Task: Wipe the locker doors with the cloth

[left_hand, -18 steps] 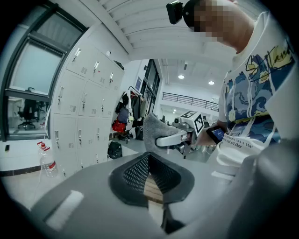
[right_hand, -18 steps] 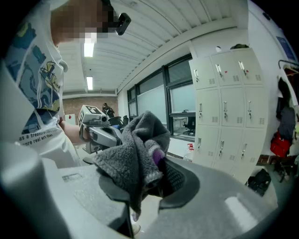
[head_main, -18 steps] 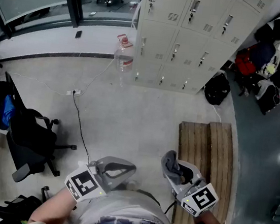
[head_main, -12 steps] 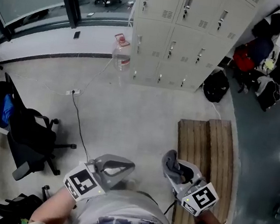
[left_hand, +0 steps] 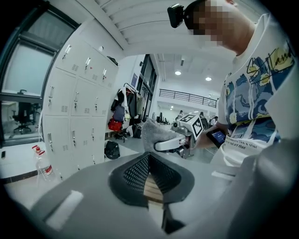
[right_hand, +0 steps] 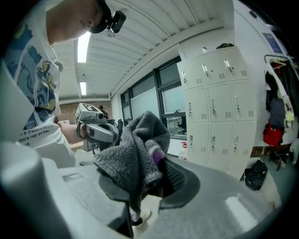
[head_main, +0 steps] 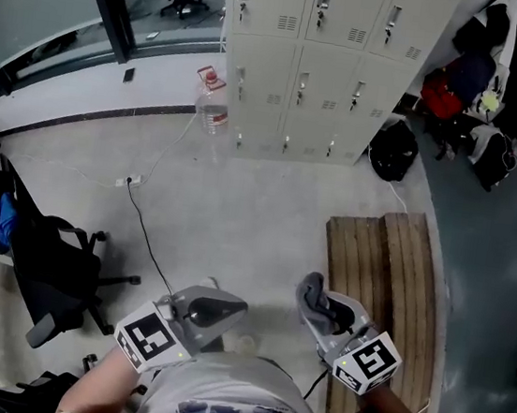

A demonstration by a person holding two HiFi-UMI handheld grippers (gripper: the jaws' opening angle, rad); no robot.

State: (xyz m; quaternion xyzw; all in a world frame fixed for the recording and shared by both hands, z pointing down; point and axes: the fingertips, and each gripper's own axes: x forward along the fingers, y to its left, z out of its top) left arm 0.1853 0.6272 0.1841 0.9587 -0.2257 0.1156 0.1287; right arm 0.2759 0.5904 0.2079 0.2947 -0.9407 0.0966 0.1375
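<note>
Gripping cloth (right_hand: 133, 140) — right gripper (right_hand: 156, 164) fingers clenched; left gripper (left_hand: 149, 157) fingers seemingly together; lockers (head_main: 308, 58) well apart

The cloth (right_hand: 133, 154) is grey fleece, nubby and matt, with a purple patch in its folds. The left gripper (left_hand: 149, 158) has a smooth, matt grey plastic shell, and its fingers (left_hand: 131, 175) carry black pads with a fine mesh texture. The locker doors (head_main: 346, 9) are pale painted metal with a dull sheen. The bench (head_main: 386, 274) is bare slatted wood. The floor (head_main: 239, 208) is pale matt concrete, darker and glossy at the right.
</note>
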